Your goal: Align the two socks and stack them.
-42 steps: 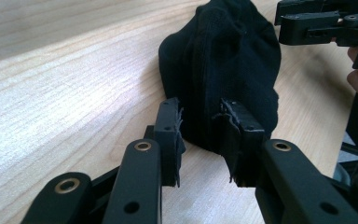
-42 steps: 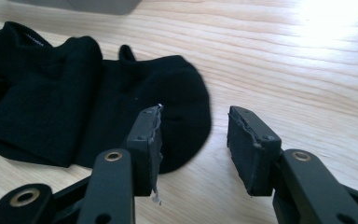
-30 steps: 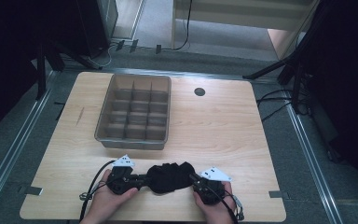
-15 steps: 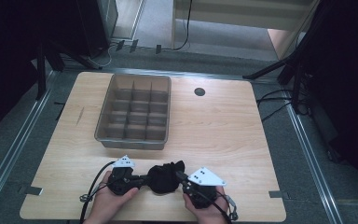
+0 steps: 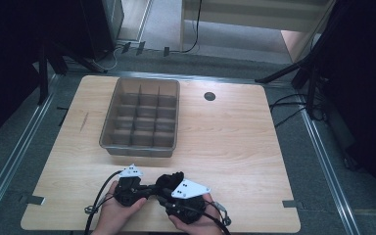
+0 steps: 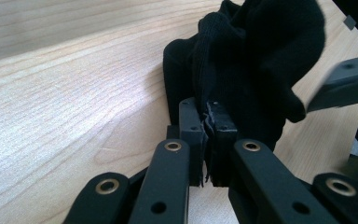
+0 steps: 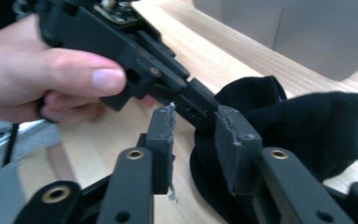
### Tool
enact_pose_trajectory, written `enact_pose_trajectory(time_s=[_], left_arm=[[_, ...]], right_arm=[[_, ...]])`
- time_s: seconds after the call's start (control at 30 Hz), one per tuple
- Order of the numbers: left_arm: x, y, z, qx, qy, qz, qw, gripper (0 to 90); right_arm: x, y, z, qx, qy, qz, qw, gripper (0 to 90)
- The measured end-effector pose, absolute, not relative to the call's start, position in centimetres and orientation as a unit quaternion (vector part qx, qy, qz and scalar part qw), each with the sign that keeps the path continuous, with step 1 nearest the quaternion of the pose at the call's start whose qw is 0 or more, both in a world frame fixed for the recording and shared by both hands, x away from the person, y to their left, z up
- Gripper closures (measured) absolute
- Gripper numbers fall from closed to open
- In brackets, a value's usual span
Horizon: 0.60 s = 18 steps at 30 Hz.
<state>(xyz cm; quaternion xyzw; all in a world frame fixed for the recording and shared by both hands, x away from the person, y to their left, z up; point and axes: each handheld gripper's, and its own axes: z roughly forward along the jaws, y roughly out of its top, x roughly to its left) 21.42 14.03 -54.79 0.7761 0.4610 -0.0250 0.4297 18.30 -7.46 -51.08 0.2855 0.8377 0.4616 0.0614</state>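
A: L gripper first, pls. What's it doing?

B: Jaws pinched together on a fold of the black sock; fabric is squeezed between the pads. Prob acts as the anchor so the bundle doesn't slide while the other hand works.

A: And the R gripper?

B: Jaws have just been opening; they stand apart w/ a clear gap, pads not pressing on anything. The sock lies just past & beside the far jaw, not between the pads. My guess: it has let go to take a new bite elsewhere on the cloth.

A: Where's the sock on the table?

B: High view: sock is bunched into a lump near the table's near edge, between the L gripper and R gripper, both hands right behind it.

A: Anything else about?

B: Grey divided tray sits further in, apart from the sock, all compartments look empty. Its near wall faces the hands.

A: Room to move?

B: Plenty to the R and a bare strip btw sock and tray. Tight spots: the near edge right under the hands, & the two grippers nearly nose to nose. I'd judge a re-grip needs care not to knock the L jaws.
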Motion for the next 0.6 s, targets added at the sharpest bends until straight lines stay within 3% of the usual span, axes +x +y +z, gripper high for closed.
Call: enact_pose_trajectory(time_s=[0.17, 0.37, 0.6], left_arm=[[21.4, 14.1, -54.7, 0.776, 0.459, -0.027, 0.432, 85.5], [21.3, 14.5, -54.3, 0.766, 0.461, -0.035, 0.447, 82.7], [21.0, 14.1, -54.0, 0.775, 0.431, -0.061, 0.458, 80.7]], right_arm=[[18.6, -10.3, -50.2, 0.308, 0.818, 0.48, 0.073, 63.2], [19.4, -11.6, -50.5, 0.377, 0.787, 0.472, 0.122, 67.9], [19.4, -9.9, -50.7, 0.408, 0.767, 0.49, 0.065, 45.6]])
